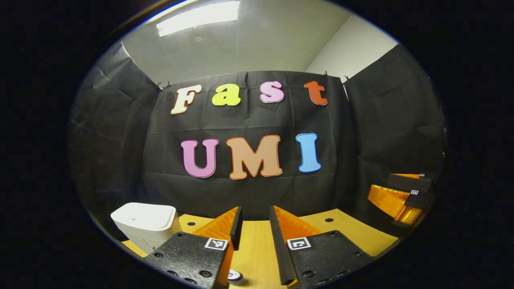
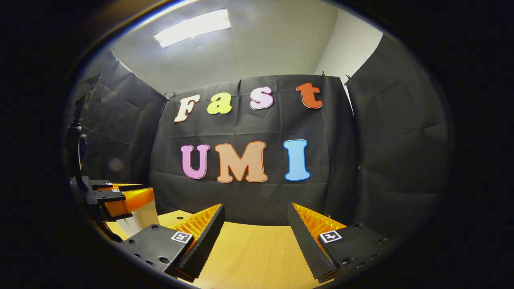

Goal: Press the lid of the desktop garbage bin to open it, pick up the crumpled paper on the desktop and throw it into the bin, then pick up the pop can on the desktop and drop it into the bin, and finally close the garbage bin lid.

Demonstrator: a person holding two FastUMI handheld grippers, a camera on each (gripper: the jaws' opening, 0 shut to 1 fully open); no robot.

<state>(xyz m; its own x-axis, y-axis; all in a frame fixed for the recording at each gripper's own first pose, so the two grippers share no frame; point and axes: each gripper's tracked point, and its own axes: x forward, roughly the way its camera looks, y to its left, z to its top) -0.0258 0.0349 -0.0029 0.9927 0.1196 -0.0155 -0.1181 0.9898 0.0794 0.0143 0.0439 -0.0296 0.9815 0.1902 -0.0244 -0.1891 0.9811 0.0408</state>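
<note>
The white desktop bin [image 1: 144,224] stands at the lower left of the left gripper view with its lid down flat. My left gripper [image 1: 255,214] is open above the wooden table, to the right of the bin, holding nothing. Low between its fingers shows a small round pale top [image 1: 236,277], perhaps the pop can's. In the right gripper view my right gripper [image 2: 255,208] is open wide over bare table, with nothing between its fingers. There the left gripper [image 2: 120,196] shows at the far left, in front of the bin [image 2: 142,218].
The wooden table [image 1: 345,233] has small dark holes near its back edge and ends at the black cloth wall. The right gripper [image 1: 401,200] hangs at the far right of the left gripper view. A dark stand [image 2: 76,148] rises at the left in the right gripper view.
</note>
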